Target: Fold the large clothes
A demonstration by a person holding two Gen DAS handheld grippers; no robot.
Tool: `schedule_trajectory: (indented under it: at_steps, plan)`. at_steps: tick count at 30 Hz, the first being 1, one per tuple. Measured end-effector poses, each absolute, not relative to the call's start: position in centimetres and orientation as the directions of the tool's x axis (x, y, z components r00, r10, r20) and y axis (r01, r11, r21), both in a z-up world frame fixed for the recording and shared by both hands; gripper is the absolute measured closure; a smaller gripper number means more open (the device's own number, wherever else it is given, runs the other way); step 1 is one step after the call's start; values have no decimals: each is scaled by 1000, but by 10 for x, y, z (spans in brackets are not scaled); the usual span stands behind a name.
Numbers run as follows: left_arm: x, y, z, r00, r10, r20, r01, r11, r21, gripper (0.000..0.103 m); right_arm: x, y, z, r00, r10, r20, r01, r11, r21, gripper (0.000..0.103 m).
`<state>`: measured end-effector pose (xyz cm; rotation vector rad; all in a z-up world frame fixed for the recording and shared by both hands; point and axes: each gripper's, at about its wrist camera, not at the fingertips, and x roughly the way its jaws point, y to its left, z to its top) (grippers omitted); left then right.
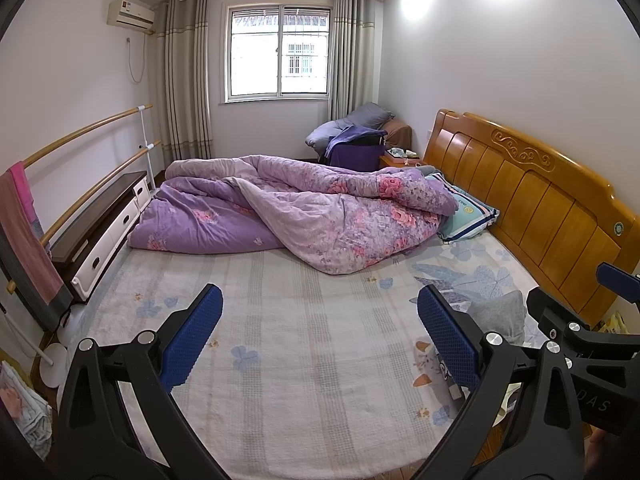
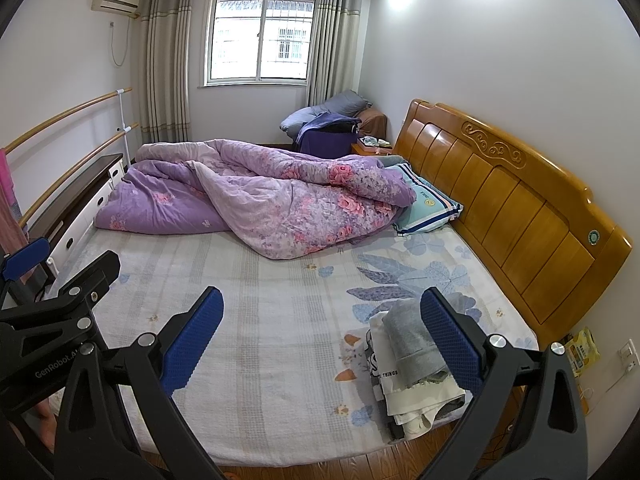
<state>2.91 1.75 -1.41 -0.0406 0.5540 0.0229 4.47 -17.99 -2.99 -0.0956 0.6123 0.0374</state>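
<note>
The clothes, a small stack with a grey piece on top of a white printed one, lie at the near corner of the bed, beside the headboard. They look soft, light and limp, so I would pinch the grey top piece at an edge or corner and lift it clear to spread. The left gripper and right gripper both hang over the sheet with jaws spread wide and empty, the quilt well beyond.

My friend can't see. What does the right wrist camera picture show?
The open right gripper hovers over a bed, and a stack of folded clothes lies by its right finger. A rumpled purple floral quilt sits farther back, with the left gripper at the left edge.
</note>
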Motion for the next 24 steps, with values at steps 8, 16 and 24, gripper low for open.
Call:
schedule_trajectory:
  at_steps: [8, 16, 24]
  plan:
    - [30, 19, -14, 851, 10, -525, -30, 999, -31, 5, 45, -180, -29, 818, 7, -575, -63, 995, -78, 8]
    - [32, 19, -15, 850, 9, -527, -30, 999, -31, 5, 46, -181, -29, 817, 7, -576, -63, 995, -78, 8]
    - [36, 18, -18, 846, 7, -532, -26, 999, -29, 5, 48, -186, -32, 814, 6, -581, -64, 995, -80, 8]
